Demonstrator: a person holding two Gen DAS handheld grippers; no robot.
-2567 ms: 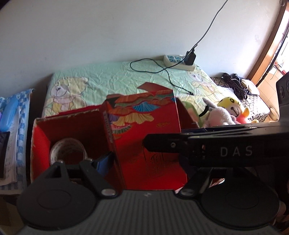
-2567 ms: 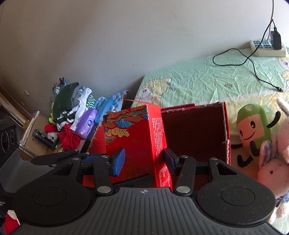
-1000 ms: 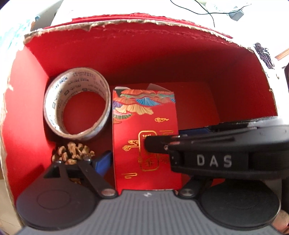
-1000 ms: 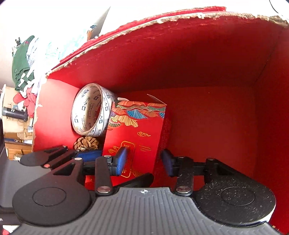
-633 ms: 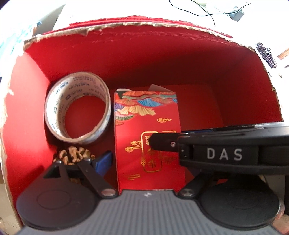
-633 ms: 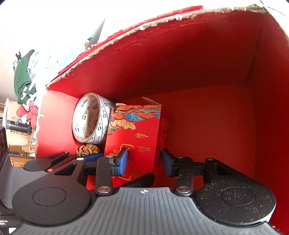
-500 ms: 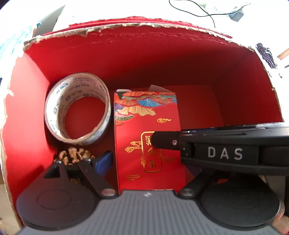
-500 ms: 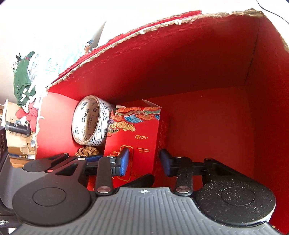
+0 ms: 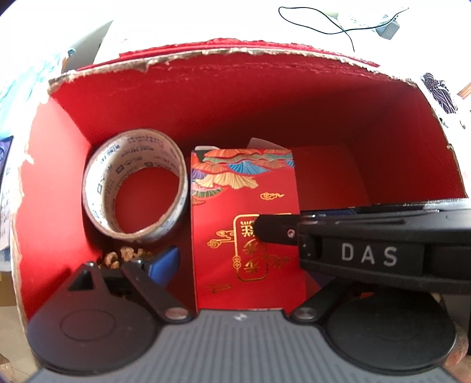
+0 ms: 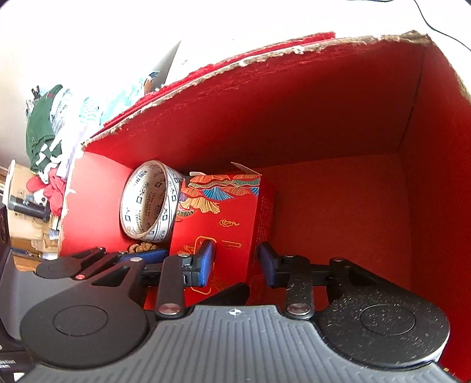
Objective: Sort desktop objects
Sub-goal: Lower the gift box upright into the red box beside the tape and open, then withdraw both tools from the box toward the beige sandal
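Observation:
A small red gift box (image 9: 244, 206) with gold print and a coloured fan pattern sits inside the big red carton (image 9: 265, 97), its top flap loose. My right gripper (image 10: 235, 259) is shut on this small box (image 10: 223, 212) near its corner, one pad on the front face. In the left wrist view the right gripper's black finger (image 9: 368, 253) lies across the box. My left gripper (image 9: 241, 265) is open. Its blue left pad (image 9: 164, 265) stands clear of the box's side, and its right finger is hidden.
A printed tape roll (image 9: 132, 144) leans against the carton's left wall (image 10: 88, 206), with a brown pine cone (image 9: 123, 254) below it. The carton's right half (image 10: 338, 221) is bare floor. Outside are a clothes pile (image 10: 44, 132) and a black cable (image 9: 323, 20).
The small box came down from above the bed into the carton. In the last half second the left pad came away from the box's side; the right pads have drawn closer.

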